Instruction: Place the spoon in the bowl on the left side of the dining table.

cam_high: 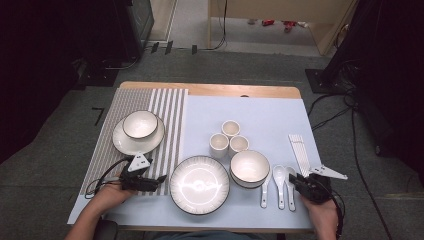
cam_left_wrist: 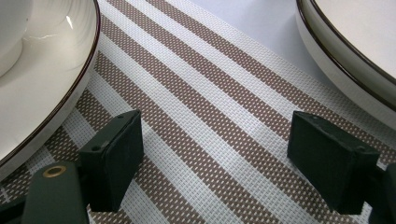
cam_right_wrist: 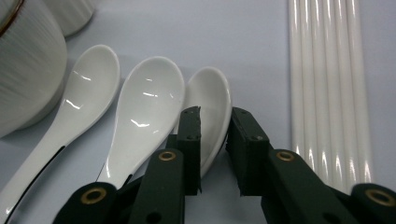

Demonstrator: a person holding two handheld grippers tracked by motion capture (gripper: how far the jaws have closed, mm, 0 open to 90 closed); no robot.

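Note:
Three white spoons lie side by side on the pale blue mat (cam_high: 260, 117), right of a white bowl (cam_high: 249, 167). My right gripper (cam_right_wrist: 215, 126) reaches in from the near right edge. Its jaws stand close together on the handle of the rightmost spoon (cam_right_wrist: 210, 93), pads against its sides; in the high view this gripper (cam_high: 296, 179) meets that spoon (cam_high: 291, 186) at its near end. My left gripper (cam_left_wrist: 215, 135) rests low over the striped placemat (cam_left_wrist: 201, 102), jaws wide apart with nothing between them. It (cam_high: 161, 178) sits between the plate with a bowl (cam_high: 120, 142) and the large plate (cam_high: 199, 184).
White chopsticks (cam_right_wrist: 327, 70) lie just right of the spoons, also seen as chopsticks (cam_high: 300, 147) in the high view. Three small cups (cam_high: 230, 127) stand behind the bowl. The large plate's rim (cam_left_wrist: 345, 51) is close to my left gripper's right jaw, the smaller plate (cam_left_wrist: 42, 93) to its left.

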